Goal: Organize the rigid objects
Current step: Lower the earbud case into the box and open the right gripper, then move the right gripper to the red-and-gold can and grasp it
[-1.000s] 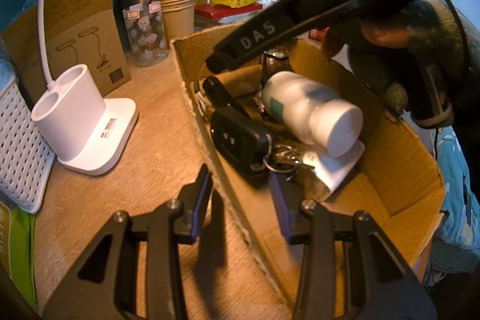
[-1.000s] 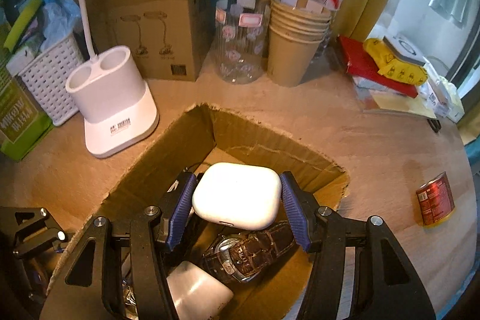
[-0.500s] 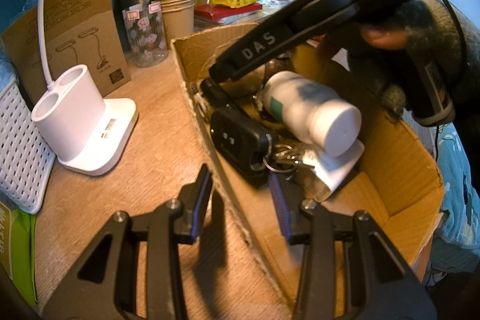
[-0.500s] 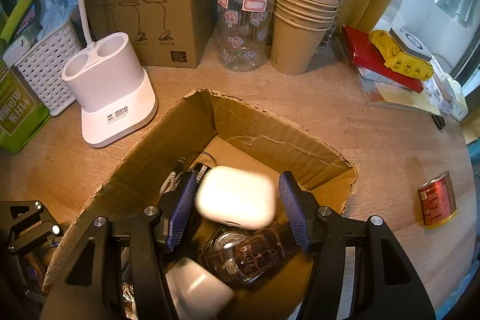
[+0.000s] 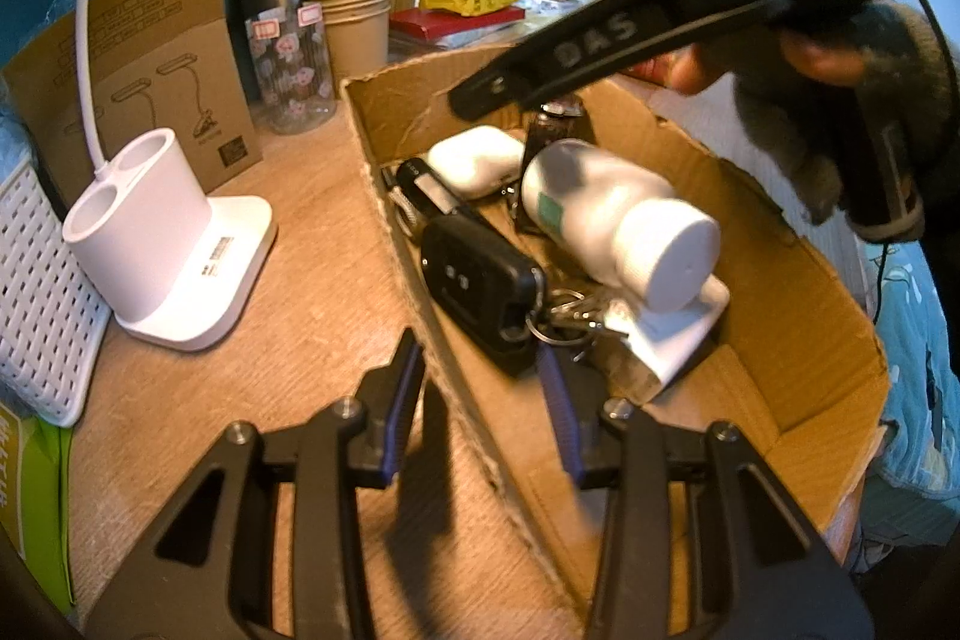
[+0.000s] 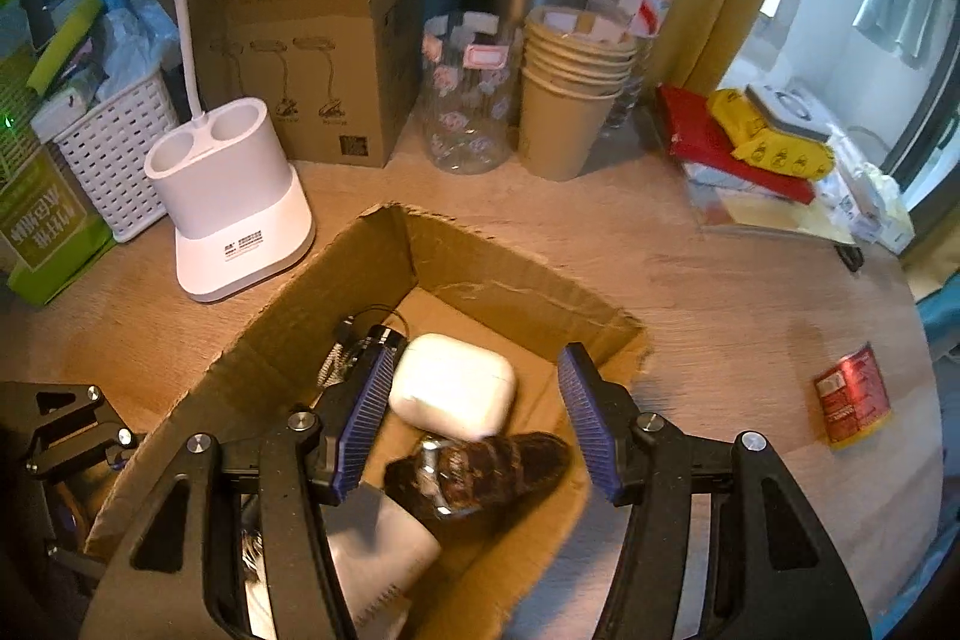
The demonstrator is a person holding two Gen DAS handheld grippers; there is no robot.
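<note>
An open cardboard box [image 6: 498, 280] holds a white earbuds case [image 6: 453, 385], a brown-strapped watch [image 6: 480, 466] and a white charger block [image 6: 378, 538]. The left wrist view adds a white bottle [image 5: 618, 214] and a black car key fob [image 5: 480, 280] with keys. My right gripper [image 6: 480, 352] hangs open above the case, its pads clear of it. One of its fingers [image 5: 600, 40] crosses over the box, held by a gloved hand [image 5: 840, 100]. My left gripper [image 5: 477, 358] is shut on the box's near wall [image 5: 456, 400]. A red can [image 6: 852, 400] lies on the table, right of the box.
A white lamp base [image 6: 234, 202], a white basket [image 6: 114, 142] and a lamp carton [image 6: 300, 58] stand left of and behind the box. A patterned jar [image 6: 468, 100], stacked paper cups [image 6: 570, 100], a steel mug and a bottle line the back. Red and yellow packs [image 6: 768, 136] lie at the right.
The earbuds case has left the right gripper's pads and dropped into the box beside the watch. The right gripper has lifted a little. The left gripper has not moved.
</note>
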